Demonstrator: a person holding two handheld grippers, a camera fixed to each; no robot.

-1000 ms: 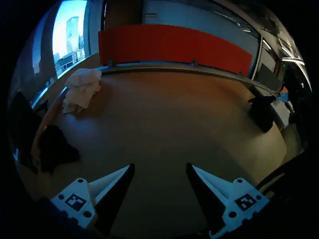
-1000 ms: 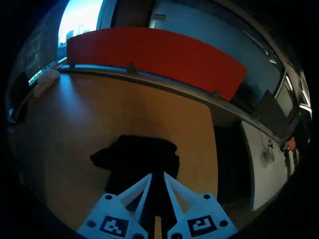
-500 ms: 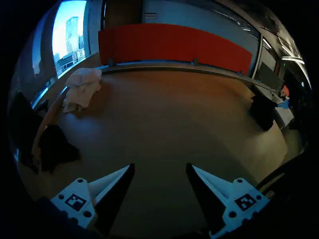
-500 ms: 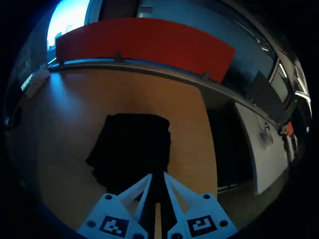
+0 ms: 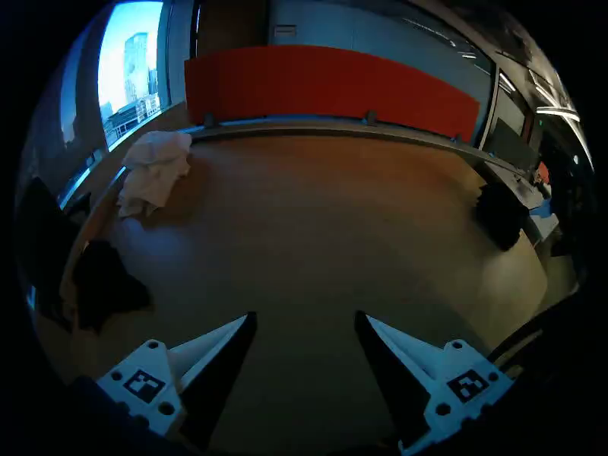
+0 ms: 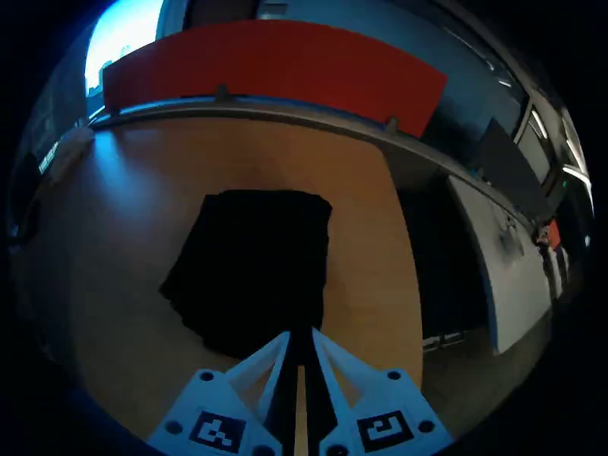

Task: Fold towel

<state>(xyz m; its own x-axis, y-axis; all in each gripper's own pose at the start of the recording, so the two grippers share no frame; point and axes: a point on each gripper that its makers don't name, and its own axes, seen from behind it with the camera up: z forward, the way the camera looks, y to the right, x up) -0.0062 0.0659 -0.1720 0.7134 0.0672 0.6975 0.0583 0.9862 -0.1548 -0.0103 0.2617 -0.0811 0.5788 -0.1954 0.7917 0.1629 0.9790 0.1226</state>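
Left gripper view: from the left you have a dark cloth [image 5: 102,285] at the desk's [image 5: 304,220] edge. Beyond it lies a crumpled white towel [image 5: 156,171] below the window [image 5: 129,68]. Your left gripper [image 5: 304,315] hangs over bare wood with its fingers wide apart and nothing between them. Far right, near the desk's corner, sits a dark bundle [image 5: 501,216], too dim to make out.

In the right gripper view the black towel [image 6: 251,273] lies spread flat on the desk, well short of the red partition [image 6: 273,68]. Your right gripper [image 6: 300,334] has its fingers drawn nearly together, and they look clamped on the towel's near edge.

This looks like an early step: one edge is gripped and no fold is visible yet. Next, you would probably want the free gripper on the same edge. You could then carry both corners toward the far side and lay them down square.
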